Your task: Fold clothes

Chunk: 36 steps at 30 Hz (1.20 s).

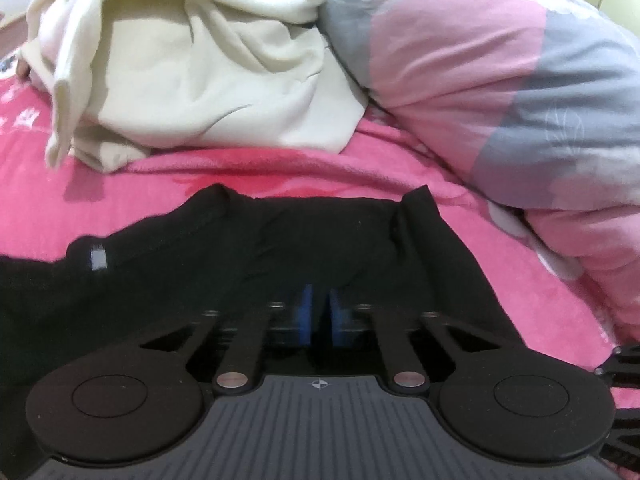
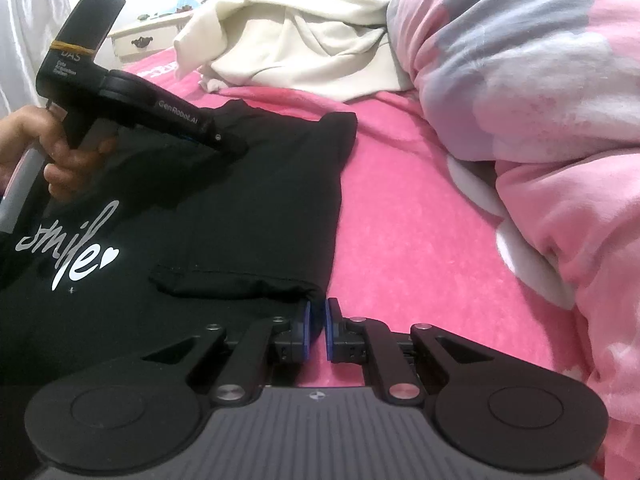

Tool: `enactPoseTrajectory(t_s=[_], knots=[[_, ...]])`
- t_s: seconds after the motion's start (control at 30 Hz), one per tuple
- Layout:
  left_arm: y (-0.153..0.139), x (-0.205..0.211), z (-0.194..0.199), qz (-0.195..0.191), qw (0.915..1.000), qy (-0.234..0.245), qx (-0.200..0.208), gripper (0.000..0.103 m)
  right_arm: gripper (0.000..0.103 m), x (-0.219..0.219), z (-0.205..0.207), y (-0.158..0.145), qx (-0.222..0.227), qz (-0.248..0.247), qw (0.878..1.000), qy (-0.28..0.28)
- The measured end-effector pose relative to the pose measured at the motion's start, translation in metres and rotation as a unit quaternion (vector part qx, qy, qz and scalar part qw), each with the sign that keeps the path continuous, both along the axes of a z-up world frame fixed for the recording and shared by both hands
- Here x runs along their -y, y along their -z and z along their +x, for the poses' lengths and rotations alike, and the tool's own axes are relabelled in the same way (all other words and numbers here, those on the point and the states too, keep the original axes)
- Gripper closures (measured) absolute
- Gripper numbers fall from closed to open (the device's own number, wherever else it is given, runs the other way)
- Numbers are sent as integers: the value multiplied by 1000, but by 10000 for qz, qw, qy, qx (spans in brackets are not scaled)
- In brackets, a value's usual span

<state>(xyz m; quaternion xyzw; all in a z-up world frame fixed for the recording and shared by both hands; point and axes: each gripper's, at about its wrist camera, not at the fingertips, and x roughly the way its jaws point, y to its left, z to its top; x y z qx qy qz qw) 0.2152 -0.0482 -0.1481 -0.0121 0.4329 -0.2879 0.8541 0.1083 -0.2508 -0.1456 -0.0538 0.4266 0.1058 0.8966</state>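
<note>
A black T-shirt (image 2: 256, 200) with white "smile" lettering (image 2: 68, 248) lies on the pink bed cover, its right side folded inward. My right gripper (image 2: 318, 320) has its blue pads nearly together, pinching the folded edge of the shirt at its lower right corner. My left gripper (image 1: 318, 312) has its pads close together on the black shirt (image 1: 280, 240) near the collar end. It also shows in the right wrist view (image 2: 230, 142), held by a hand, its tip down on the shirt.
A cream garment (image 1: 192, 72) lies heaped at the far side of the bed. A pink and grey quilt (image 1: 520, 92) is bunched along the right. A pink bed cover (image 2: 420, 240) lies underneath. A white nightstand (image 2: 148, 36) stands beyond the bed.
</note>
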Motion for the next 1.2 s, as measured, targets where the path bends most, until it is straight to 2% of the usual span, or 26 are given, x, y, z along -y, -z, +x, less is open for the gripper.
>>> enactPoseTrajectory(t_s=[0.2, 0.4, 0.57, 0.67, 0.77, 0.9, 0.97, 1.07, 1.13, 1.17, 1.2], knots=[[-13, -26, 2, -354, 9977, -420, -394, 103, 95, 0, -1, 0, 23, -23, 10000, -17], [-6, -35, 2, -149, 9964, -508, -657, 103, 95, -2, 0, 1, 29, -60, 10000, -47], [-1, -34, 1, -88, 9965, -510, -651, 101, 95, -6, -1, 1, 66, -224, 9996, -132], [1, -36, 3, -166, 9958, -552, -706, 100, 95, -14, -10, -7, 370, -541, 9972, -367], [3, -39, 5, -266, 9947, -607, -785, 100, 89, -35, -33, -17, 916, -1111, 9830, -1137], [4, -39, 6, -285, 9945, -610, -806, 100, 76, -75, -62, -9, 1249, -1902, 9403, -2530], [4, -39, 6, -287, 9944, -616, -811, 100, 74, -90, -64, 0, 1336, -2172, 9248, -2822], [5, -40, 6, -302, 9943, -628, -808, 100, 74, -101, -54, 8, 1419, -2331, 9188, -2851], [6, -41, 6, -345, 9940, -653, -805, 100, 76, -102, -44, 11, 1371, -2304, 9233, -2750], [6, -42, 6, -367, 9939, -656, -811, 100, 79, -100, -38, 13, 1283, -2228, 9274, -2719], [6, -43, 6, -398, 9936, -653, -829, 101, 96, -99, -33, 13, 1199, -2139, 9311, -2700]])
